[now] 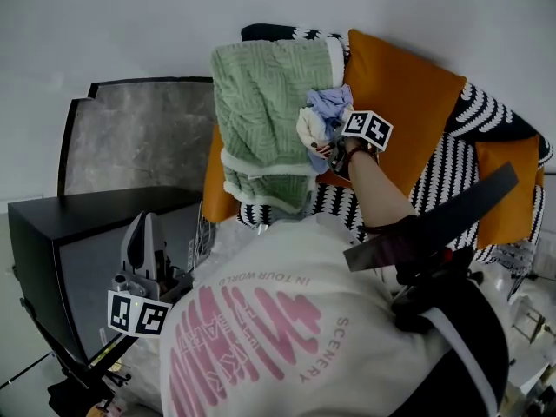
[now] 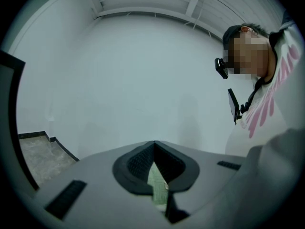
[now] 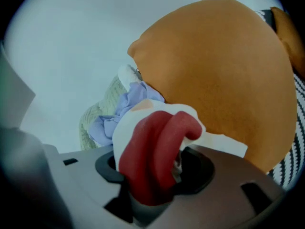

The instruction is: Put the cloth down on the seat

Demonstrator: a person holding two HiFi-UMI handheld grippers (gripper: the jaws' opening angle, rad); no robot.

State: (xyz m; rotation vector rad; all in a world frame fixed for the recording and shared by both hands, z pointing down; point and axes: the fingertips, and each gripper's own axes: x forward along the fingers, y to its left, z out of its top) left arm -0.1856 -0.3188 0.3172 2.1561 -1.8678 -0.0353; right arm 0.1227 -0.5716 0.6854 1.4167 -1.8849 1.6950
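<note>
- While the cloth (image 3: 157,137) hangs bunched close by the orange cushion (image 1: 400,102), beside the green blanket (image 1: 261,102), it is not yet on the seat (image 1: 347,200).
- Your right hand-held gripper (image 3: 153,178) has its jaws partway apart, clamped on that thick bundle.
- Lower it onto the striped seat before you let go, or it may snag on the blanket.
- Your left hand-held gripper (image 2: 153,149) sits closed and empty by your side.
</note>
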